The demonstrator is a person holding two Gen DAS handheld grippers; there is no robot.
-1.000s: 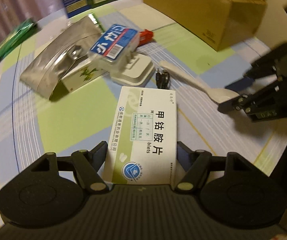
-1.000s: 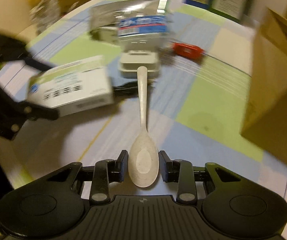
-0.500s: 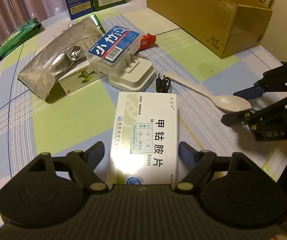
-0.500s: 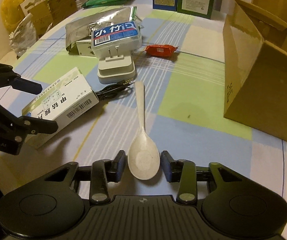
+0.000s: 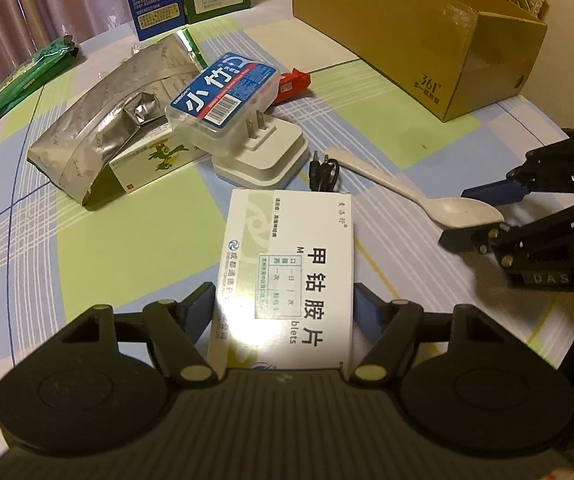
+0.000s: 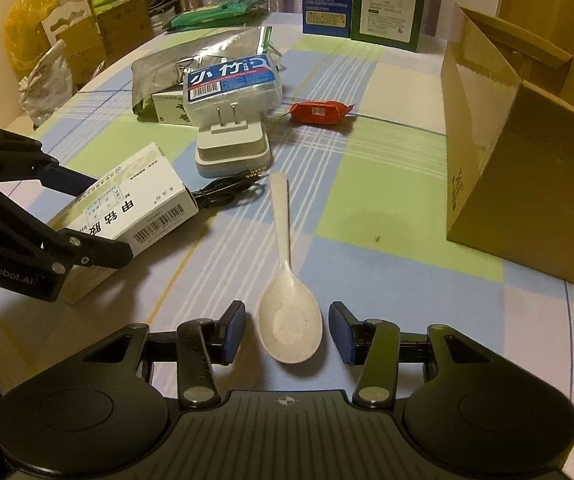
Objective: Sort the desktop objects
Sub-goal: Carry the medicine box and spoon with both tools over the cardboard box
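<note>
A white medicine box [image 5: 287,264] with green print lies on the checked tablecloth between the fingers of my left gripper [image 5: 285,300]. Its jaws are closing and both pads touch the box's long sides. The right wrist view shows that box [image 6: 127,208] from the side, straddled by the left gripper [image 6: 105,216]. A white plastic spoon [image 6: 283,260] lies bowl-up on the cloth. My right gripper [image 6: 288,312] has the bowl between its closing jaws, with a small gap on each side. In the left wrist view, the spoon [image 5: 459,210] and right gripper [image 5: 457,216] are at the right.
An open cardboard box [image 5: 427,40] stands at the back right. Behind the medicine box lie a black audio cable [image 5: 323,168], a white plug adapter [image 5: 263,152], a clear case with a blue label [image 5: 223,92], a red packet [image 5: 293,84] and a silver foil bag [image 5: 119,100].
The right gripper's pads, pressed on the spoon bowl a second ago, now stand slightly apart from it. The left jaws widened a little, then came back onto the medicine box. Neither hand shifted much.
</note>
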